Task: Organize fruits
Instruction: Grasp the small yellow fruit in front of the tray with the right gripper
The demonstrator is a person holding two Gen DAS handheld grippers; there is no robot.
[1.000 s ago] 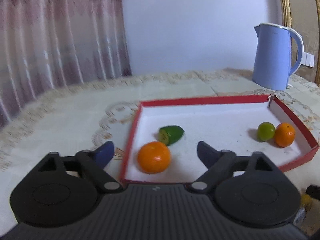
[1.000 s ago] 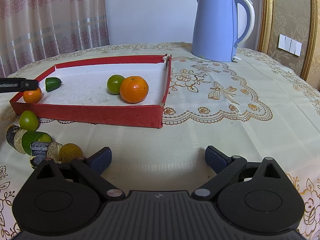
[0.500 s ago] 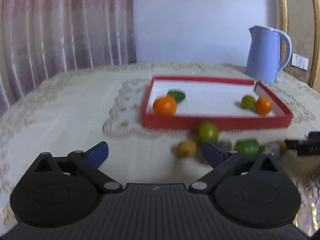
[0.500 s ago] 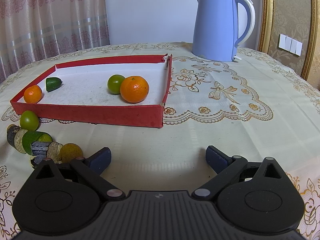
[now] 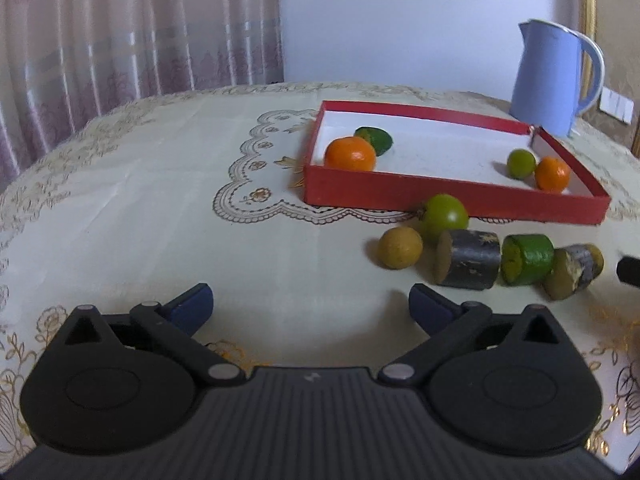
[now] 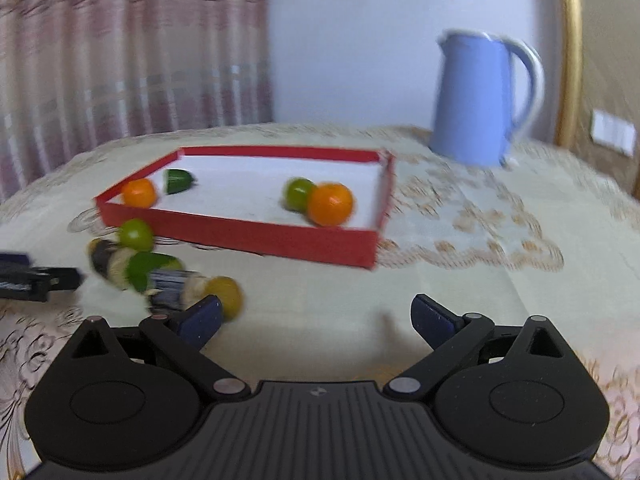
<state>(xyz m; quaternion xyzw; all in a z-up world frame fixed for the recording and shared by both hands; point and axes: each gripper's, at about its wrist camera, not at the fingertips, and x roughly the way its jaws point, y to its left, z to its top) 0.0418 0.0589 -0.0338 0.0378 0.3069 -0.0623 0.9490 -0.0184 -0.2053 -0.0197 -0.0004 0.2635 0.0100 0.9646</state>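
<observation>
A red tray (image 5: 452, 191) (image 6: 256, 233) holds two oranges (image 5: 350, 154) (image 5: 552, 174), a green fruit (image 5: 521, 163) and a green cut piece (image 5: 374, 139). In front of it on the cloth lie a green fruit (image 5: 445, 212), a yellow-brown fruit (image 5: 400, 248), two dark cylinder pieces (image 5: 468, 259) (image 5: 574, 270) and a green cylinder piece (image 5: 527, 259). My left gripper (image 5: 310, 306) is open and empty, left of these pieces. My right gripper (image 6: 316, 316) is open and empty, its left finger beside the yellow-brown fruit (image 6: 226, 294).
A blue kettle (image 5: 554, 80) (image 6: 484, 98) stands behind the tray at the right. Curtains hang at the back left. The round table has a lace-patterned cloth (image 5: 160, 200). The left gripper's tip shows at the right wrist view's left edge (image 6: 36, 280).
My left gripper has pulled back from over the tray and now sits low before the loose pieces. My right gripper has just moved; its view is blurred and shifted.
</observation>
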